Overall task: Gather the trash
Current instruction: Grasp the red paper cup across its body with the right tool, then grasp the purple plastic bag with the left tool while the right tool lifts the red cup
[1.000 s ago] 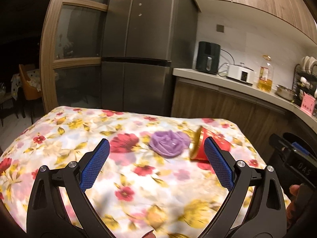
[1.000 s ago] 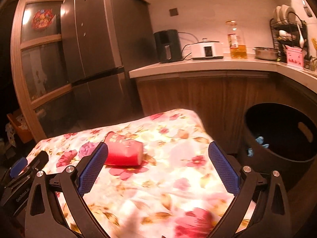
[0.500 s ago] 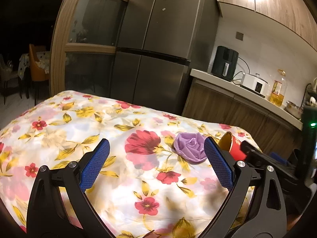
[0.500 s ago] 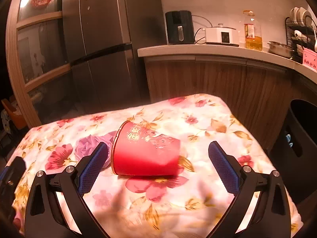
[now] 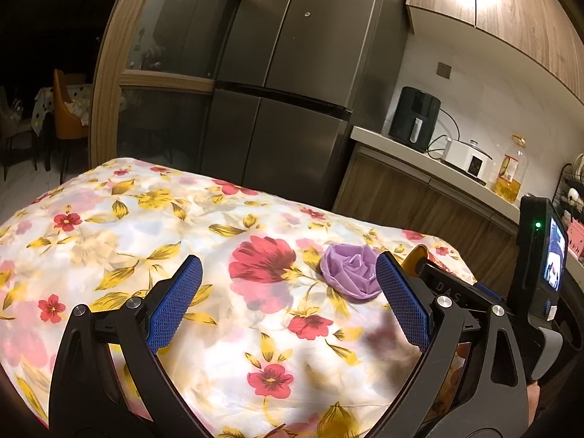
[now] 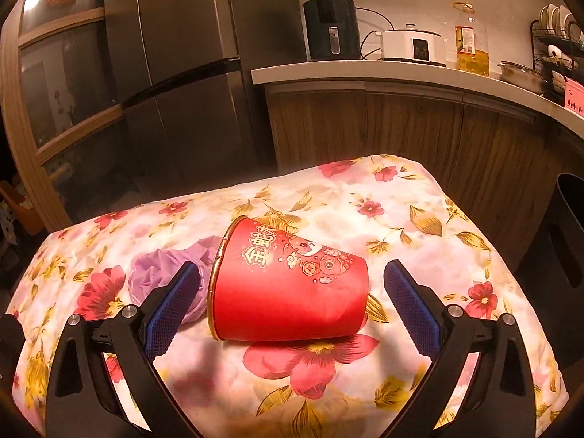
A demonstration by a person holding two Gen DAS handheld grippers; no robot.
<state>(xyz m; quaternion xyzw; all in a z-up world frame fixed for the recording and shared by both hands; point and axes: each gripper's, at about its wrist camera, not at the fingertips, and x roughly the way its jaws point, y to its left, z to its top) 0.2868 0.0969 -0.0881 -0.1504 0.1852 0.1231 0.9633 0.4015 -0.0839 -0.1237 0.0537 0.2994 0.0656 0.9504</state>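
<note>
One red paper cup point(image 6: 288, 284) lies on its side between my spread right gripper point(image 6: 292, 306); one crumpled purple bag point(image 5: 350, 273) — rose-shaped — sits ahead of my spread left gripper point(image 5: 288, 303).

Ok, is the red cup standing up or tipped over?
Tipped over. The red cup lies on its side on the tablecloth, rim facing left toward the purple bag.

Red paper cup point(image 6: 288, 288), gold rim, printed gold characters and cartoon design: lying on its side on the floral tablecloth point(image 6: 401, 219), mouth facing left. Crumpled purple wad point(image 6: 160, 273), rose-like in shape, touching the cup's rim side.
</note>
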